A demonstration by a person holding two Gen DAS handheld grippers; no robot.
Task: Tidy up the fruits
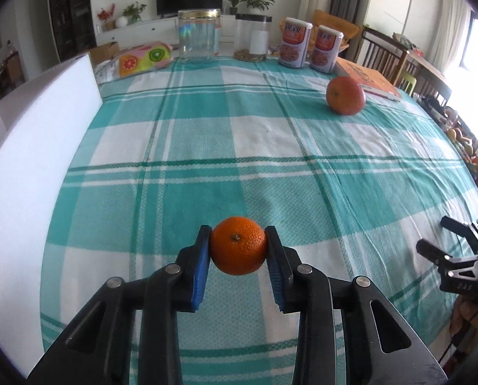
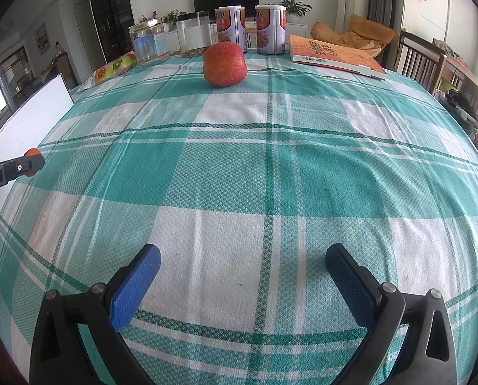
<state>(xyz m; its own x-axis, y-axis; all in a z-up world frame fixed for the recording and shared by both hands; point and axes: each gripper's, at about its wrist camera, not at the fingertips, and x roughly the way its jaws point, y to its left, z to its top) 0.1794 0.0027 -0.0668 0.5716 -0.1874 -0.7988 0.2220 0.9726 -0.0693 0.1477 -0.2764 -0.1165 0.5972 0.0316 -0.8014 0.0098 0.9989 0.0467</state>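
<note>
Pinching round, dimpled orange (image 1: 238, 245), left tongs (image 1: 238, 240); possibly lifted.

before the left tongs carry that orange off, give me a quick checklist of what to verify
1. Left tongs shut on the small orange, pads on both sides: ok.
2. Orange centred between the pads, stem facing the camera: ok.
3. Orange lifted off the checked tablecloth: cannot tell.
4. Right tongs open, holding nothing, off to the side: ok.
5. Second fruit at rest near the book, away from both tongs: ok.
6. Destination for the fruits: cannot tell.
</note>
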